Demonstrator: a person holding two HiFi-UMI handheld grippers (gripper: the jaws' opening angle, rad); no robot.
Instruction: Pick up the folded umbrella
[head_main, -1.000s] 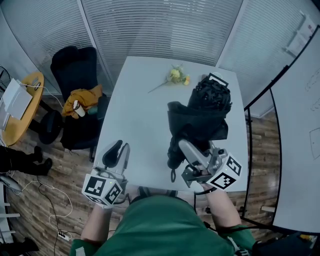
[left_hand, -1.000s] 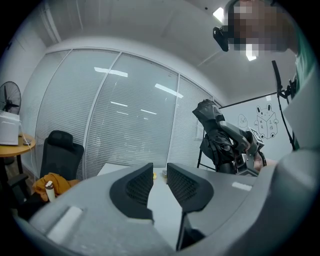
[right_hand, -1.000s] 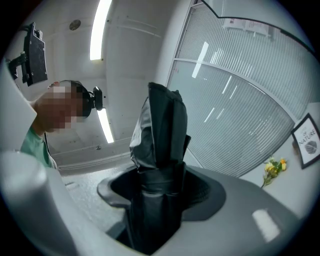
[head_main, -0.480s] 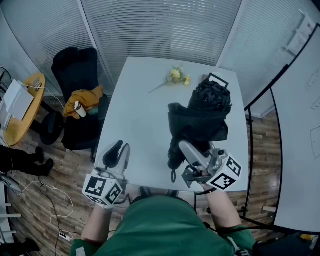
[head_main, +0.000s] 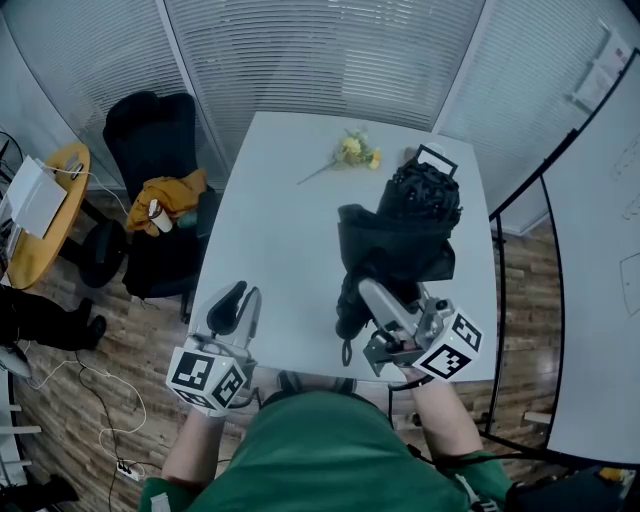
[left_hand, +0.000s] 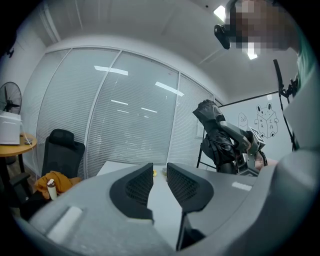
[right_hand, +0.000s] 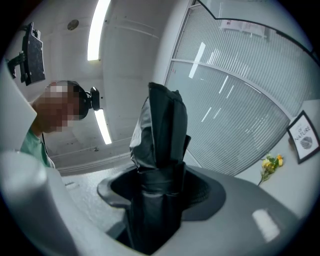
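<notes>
Nothing shifts since a second ago — right gripper (head_main: 374, 292) clamps the folded umbrella (head_main: 402, 225) at its near end, long axis rising away from the jaws, clear above the table (head_main: 285, 215). Left gripper (head_main: 233, 306) — jaws slightly apart, empty — idles well left.

I see a white table (head_main: 270, 240) | a yellow flower (head_main: 352, 152) lies at its far side | small sign (head_main: 434, 160) near the flower | black chair (head_main: 150, 135) beside my table, orange cloth (head_main: 172, 190) on it | round yellow table (head_main: 45, 240) further left

white table (head_main: 290, 230), yellow flower (head_main: 355, 152) at far edge, small framed sign (head_main: 432, 160) nearby
</notes>
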